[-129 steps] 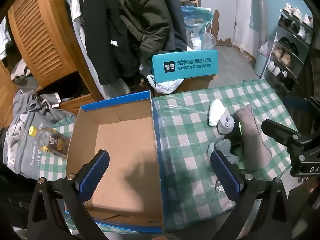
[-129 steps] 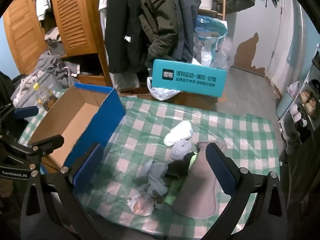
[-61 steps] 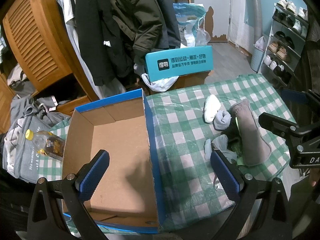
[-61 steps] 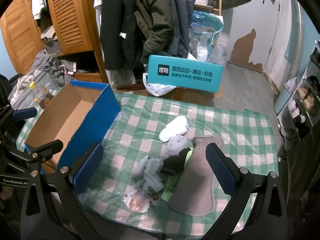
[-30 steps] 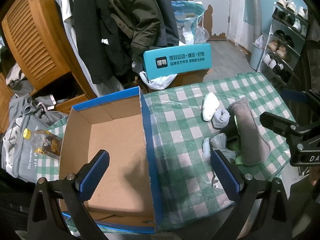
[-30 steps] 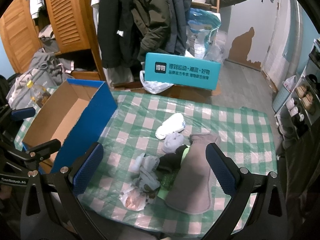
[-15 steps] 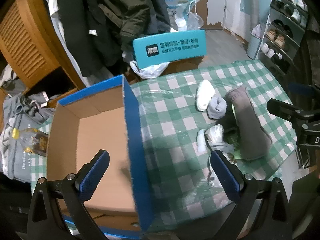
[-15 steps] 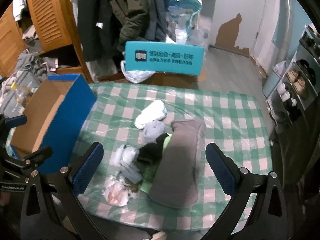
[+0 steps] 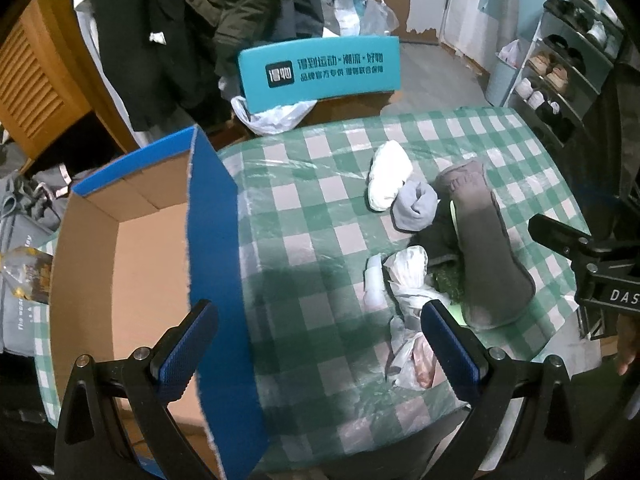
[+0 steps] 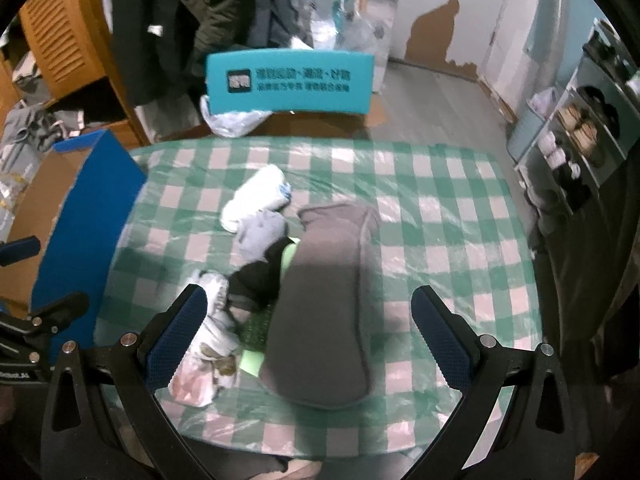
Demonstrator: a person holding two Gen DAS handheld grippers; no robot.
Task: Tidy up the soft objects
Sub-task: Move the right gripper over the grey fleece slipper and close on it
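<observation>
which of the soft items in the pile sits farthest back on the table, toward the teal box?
The white rolled sock. It lies at the far end of the pile, just beyond the light grey sock ball; the big brown-grey piece and the rest sit nearer the camera.

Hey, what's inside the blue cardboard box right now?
The blue cardboard box shows only bare brown floor and walls, no soft items. Its near corner is hidden behind the left gripper and the box's own blue wall.
</observation>
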